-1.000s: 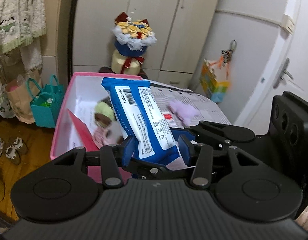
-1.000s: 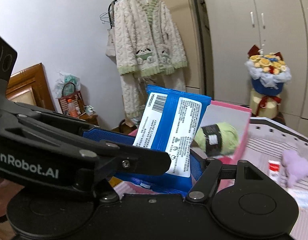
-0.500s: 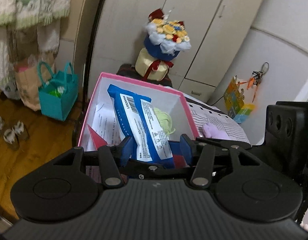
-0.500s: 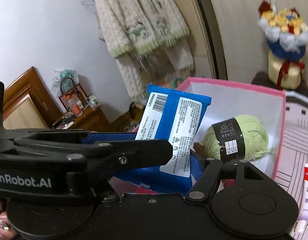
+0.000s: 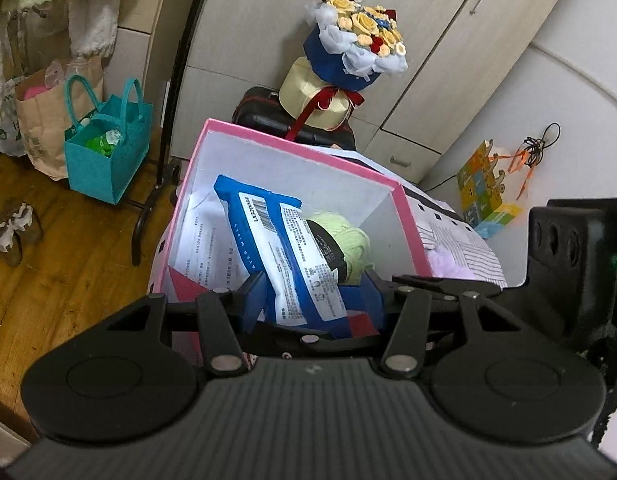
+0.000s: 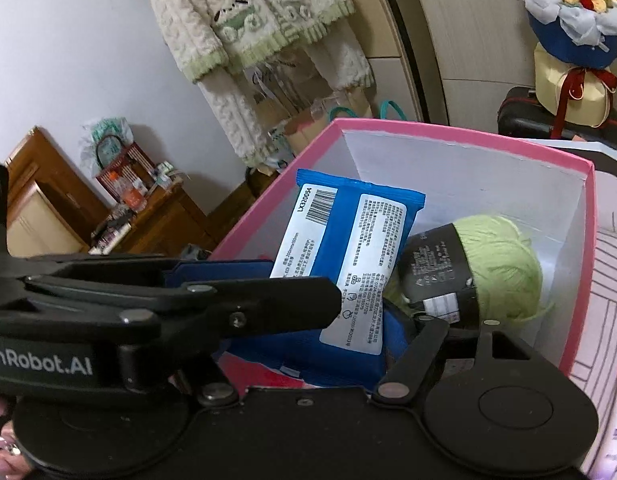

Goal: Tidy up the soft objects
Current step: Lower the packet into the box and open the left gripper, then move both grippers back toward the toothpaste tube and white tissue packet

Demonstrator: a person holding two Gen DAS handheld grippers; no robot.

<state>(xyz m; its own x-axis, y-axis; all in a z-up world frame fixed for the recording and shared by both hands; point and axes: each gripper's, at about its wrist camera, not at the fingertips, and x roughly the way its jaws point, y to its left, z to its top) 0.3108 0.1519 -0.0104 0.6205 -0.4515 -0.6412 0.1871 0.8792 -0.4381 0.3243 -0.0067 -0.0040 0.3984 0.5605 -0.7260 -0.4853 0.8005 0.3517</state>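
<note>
Starting at the left edge of the left wrist view, a teal bag point(image 5: 108, 148) stands on the wood floor beside a brown paper bag point(image 5: 40, 120). At centre frame sits a pink box point(image 5: 292, 148) with white inner walls. Inside it a blue wipes packet point(image 5: 284, 248) leans tilted over papers, with a green yarn ball point(image 5: 348, 244) just to its right. The left gripper point(image 5: 314, 300) holds the packet's lower end between its blue pads, at a middling width. Right of the box, a purple soft item point(image 5: 448, 268) lies on a patterned cloth point(image 5: 464, 240). A flower bouquet point(image 5: 356, 48) stands in the upper centre.

In the right wrist view, a knitted cardigan point(image 6: 260, 40) hangs at upper left. The right gripper point(image 6: 292, 308) has the same packet between its jaws; they are opening, and whether the pads press on it cannot be told. The yarn ball rests at centre right within the box.
</note>
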